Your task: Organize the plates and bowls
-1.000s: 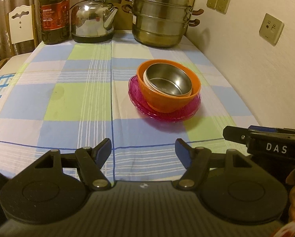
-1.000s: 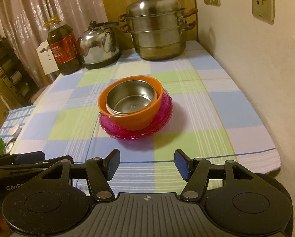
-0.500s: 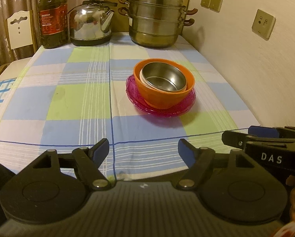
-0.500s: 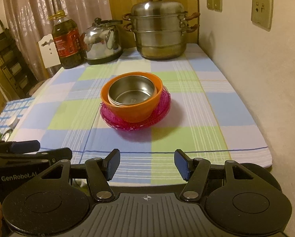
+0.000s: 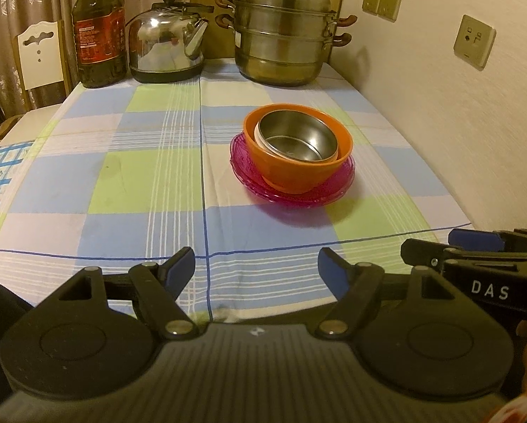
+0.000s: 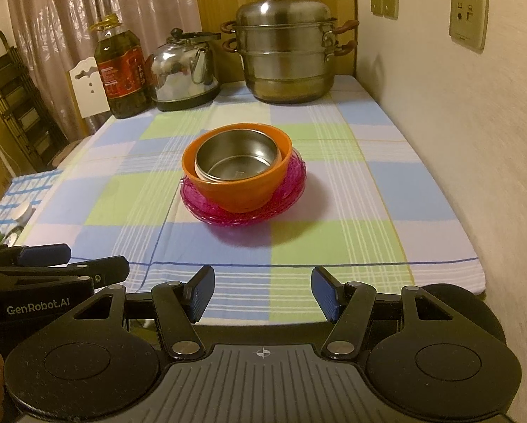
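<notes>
Nearest, the left gripper (image 5: 256, 264) and the right gripper (image 6: 262, 292) hang over the table's front edge, jaws spread and empty. Beyond, mid-cloth, a steel bowl (image 6: 237, 158) nests in an orange bowl (image 6: 238, 190) on pink plates (image 6: 291, 194). At the back stand an oil bottle (image 5: 99, 31), a kettle (image 5: 166, 47) and a steamer pot (image 5: 283, 35).

Dim warm light, fisheye-bent edges

Left hand-held gripper (image 5: 256, 268): black ribbed body, blue pads, silver rivets. Right hand-held gripper (image 6: 262, 289): same, "DAS" lettering.
</notes>
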`<state>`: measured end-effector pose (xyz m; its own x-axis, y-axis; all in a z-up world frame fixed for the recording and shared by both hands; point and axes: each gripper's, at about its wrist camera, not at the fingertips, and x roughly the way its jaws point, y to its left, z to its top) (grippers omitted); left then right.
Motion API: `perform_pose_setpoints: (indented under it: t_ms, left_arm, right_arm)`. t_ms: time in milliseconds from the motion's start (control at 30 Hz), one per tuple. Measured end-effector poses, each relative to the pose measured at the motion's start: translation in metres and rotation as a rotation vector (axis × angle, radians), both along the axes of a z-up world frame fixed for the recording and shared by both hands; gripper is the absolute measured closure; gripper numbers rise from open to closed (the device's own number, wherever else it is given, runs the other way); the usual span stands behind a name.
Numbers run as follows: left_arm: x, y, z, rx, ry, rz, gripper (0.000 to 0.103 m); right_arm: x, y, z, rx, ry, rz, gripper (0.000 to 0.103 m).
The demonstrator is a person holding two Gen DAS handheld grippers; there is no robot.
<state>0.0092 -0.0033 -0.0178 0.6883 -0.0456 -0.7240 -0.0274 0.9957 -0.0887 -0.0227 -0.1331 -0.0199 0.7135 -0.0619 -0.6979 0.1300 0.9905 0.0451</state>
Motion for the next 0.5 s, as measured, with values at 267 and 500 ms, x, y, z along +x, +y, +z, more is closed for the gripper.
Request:
perform_pose_setpoints:
  t_ms: [267, 500]
  left_arm:
    - [-0.0005, 0.0013, -0.0002, -0.002, -0.001, 0.0, 0.028]
    - [0.0003, 0.0017, 0.0007, -0.003, -0.003, 0.006, 0.028]
  right_arm:
    - [-0.0004, 0.0012, -0.0007, 0.0, 0.002, -0.001, 0.042]
    - [-0.0004, 0.0015, -0.0017, 0.002, 0.003, -0.003, 0.042]
